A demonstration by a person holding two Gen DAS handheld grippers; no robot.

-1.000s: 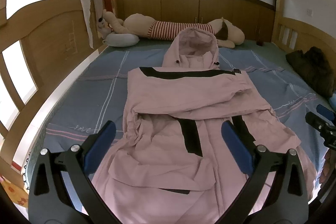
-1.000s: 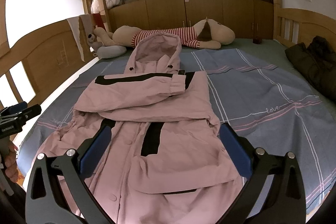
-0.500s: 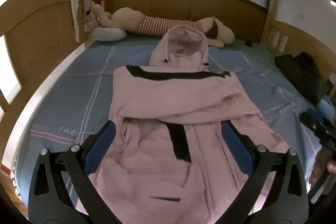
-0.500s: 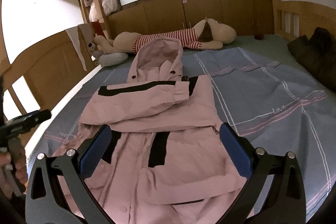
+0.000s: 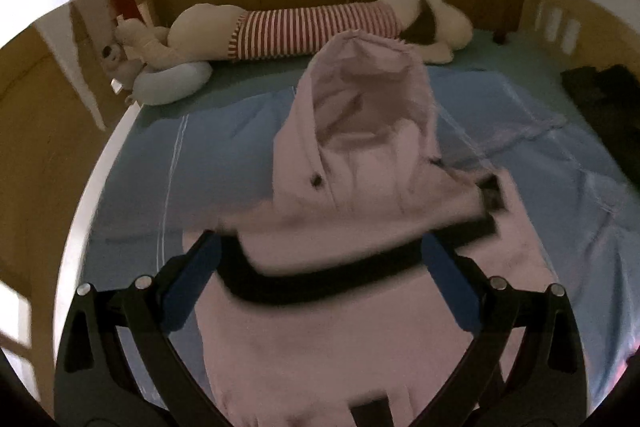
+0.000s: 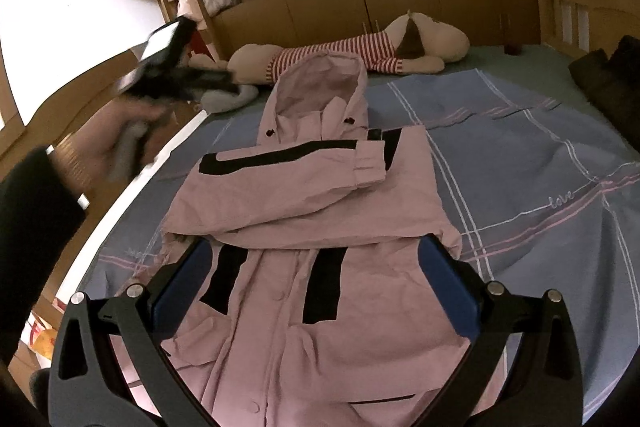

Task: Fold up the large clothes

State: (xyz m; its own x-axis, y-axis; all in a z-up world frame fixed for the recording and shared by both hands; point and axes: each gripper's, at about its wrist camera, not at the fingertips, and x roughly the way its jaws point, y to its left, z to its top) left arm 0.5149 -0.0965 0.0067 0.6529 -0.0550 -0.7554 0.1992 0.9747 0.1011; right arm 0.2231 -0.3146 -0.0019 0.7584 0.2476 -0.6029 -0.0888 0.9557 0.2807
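A pink hooded coat (image 6: pixel 312 219) with black stripes lies on the blue bedsheet (image 6: pixel 540 155), hood toward the headboard, one sleeve folded across the chest. My left gripper (image 5: pixel 320 267) is open and empty, hovering over the coat's shoulders just below the hood (image 5: pixel 360 131). It also shows in the right wrist view (image 6: pixel 208 79), blurred, up at the left. My right gripper (image 6: pixel 316 267) is open and empty above the coat's lower front.
A long plush dog (image 6: pixel 360 51) in a striped shirt lies along the headboard, with a grey pillow (image 5: pixel 172 87) at its left. A dark garment (image 6: pixel 608 75) lies at the right edge. Wooden bed rails (image 6: pixel 80 95) close in the left side.
My left gripper has moved forward from the coat's hem up to its shoulders and hood. My right gripper has shifted only slightly. The coat has not moved.
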